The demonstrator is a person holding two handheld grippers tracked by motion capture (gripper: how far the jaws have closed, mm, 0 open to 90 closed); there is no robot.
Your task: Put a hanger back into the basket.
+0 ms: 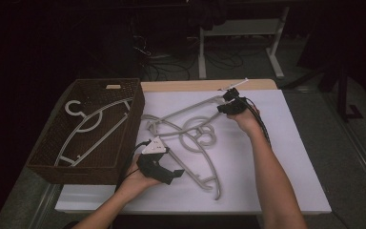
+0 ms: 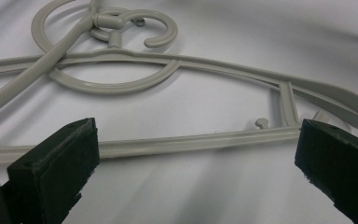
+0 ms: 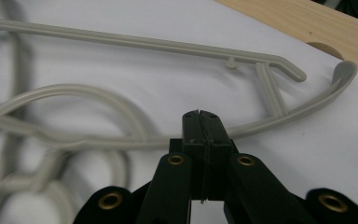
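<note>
While wicker basket [image 1: 52, 143] holds one hanger [image 1: 93, 126], left hand-held gripper [image 1: 164, 171] gapes, right [image 1: 231, 106] closed.

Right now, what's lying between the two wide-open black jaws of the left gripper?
A thin grey plastic hanger bar crosses the gap above the white tabletop, touching neither pad of the left gripper, as the left gripper view shows.

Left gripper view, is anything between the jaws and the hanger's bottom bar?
Nothing visible. The left gripper stands open, and the hanger's bottom bar lies bare just past its jaws.
</note>
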